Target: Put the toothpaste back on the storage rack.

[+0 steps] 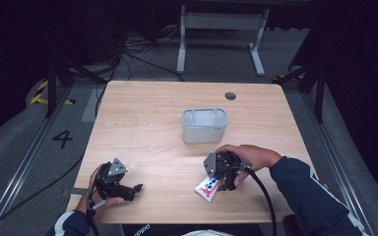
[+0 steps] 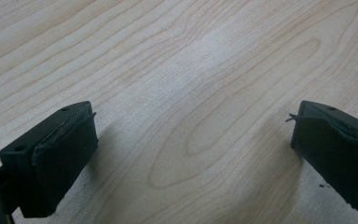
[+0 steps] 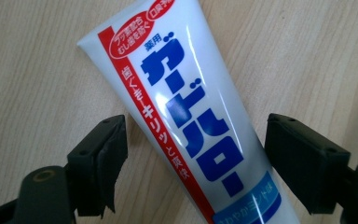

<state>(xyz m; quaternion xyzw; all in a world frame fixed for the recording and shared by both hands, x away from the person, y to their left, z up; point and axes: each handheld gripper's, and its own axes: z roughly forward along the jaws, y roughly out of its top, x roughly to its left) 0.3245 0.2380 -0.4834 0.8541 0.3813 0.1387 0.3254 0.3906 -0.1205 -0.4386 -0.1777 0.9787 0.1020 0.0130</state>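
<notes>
High view: a grey bin (image 1: 204, 126) stands mid-tabletop (image 1: 147, 123). The toothpaste tube (image 1: 207, 187) lies near the bin on the person's side, under the right tongs (image 1: 215, 183). The left tongs (image 1: 137, 188) rest well left of the bin.
Left gripper view: left tongs (image 2: 191, 140) spread wide over bare wood.
Right gripper view: right tongs (image 3: 196, 154) wide apart, straddling the tube (image 3: 186, 107), not pinching it.

tube: white toothpaste tube (image 3: 191, 121), red stripe, blue lettering, flat on table (image 3: 32, 70)
right gripper (image 3: 193, 161): jaws apart, straddling tube
</notes>
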